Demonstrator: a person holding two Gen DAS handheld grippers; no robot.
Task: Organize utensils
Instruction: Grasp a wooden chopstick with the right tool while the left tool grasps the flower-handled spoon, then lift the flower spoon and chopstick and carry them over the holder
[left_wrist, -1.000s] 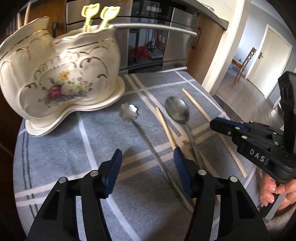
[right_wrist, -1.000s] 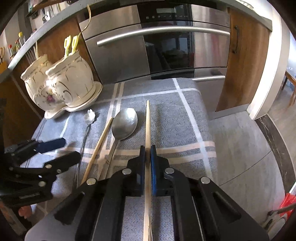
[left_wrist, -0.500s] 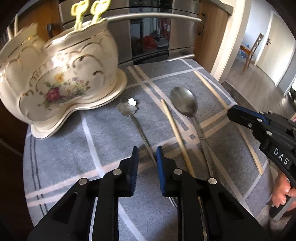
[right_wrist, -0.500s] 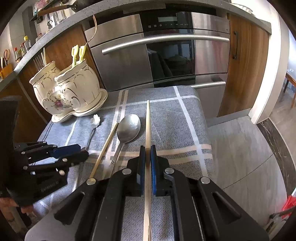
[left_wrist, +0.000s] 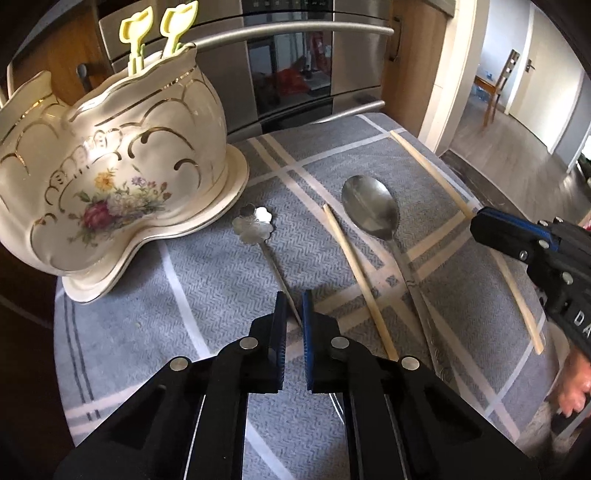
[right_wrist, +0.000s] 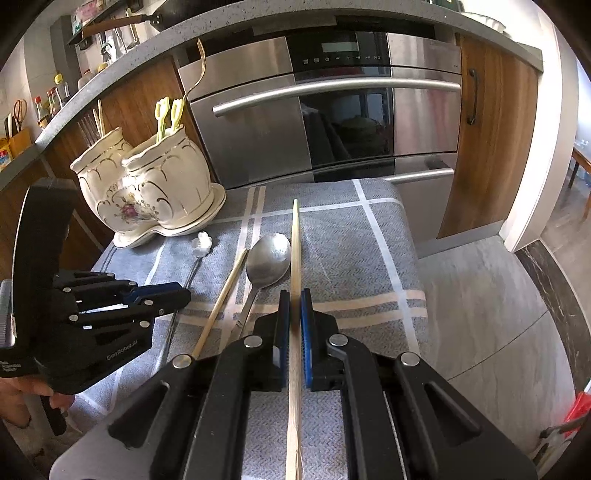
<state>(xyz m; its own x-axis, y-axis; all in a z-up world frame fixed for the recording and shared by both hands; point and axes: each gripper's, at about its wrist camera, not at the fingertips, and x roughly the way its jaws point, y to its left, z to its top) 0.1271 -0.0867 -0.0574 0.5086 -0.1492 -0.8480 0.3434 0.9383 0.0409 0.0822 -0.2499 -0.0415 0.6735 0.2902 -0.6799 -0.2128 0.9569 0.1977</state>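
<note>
- My left tongs (left_wrist: 293, 314) pinch the flower spoon's (left_wrist: 255, 225) thin handle.
- My right tongs (right_wrist: 295, 314) clamp a chopstick (right_wrist: 294, 243).
- Second chopstick (left_wrist: 354, 273) and big spoon (left_wrist: 369, 210) lie right of the flower spoon; holder (left_wrist: 110, 166) stands left of it.

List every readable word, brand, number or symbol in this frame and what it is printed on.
"GenRobot.AI": side of the left gripper, seen from the right wrist.
"DA", cut off at the frame edge: side of the right gripper, seen from the left wrist.
Small line of print on the left gripper's edge: too small to read.
Oven display and control symbols: too small to read.
Bottle labels on the counter: blurred.
</note>
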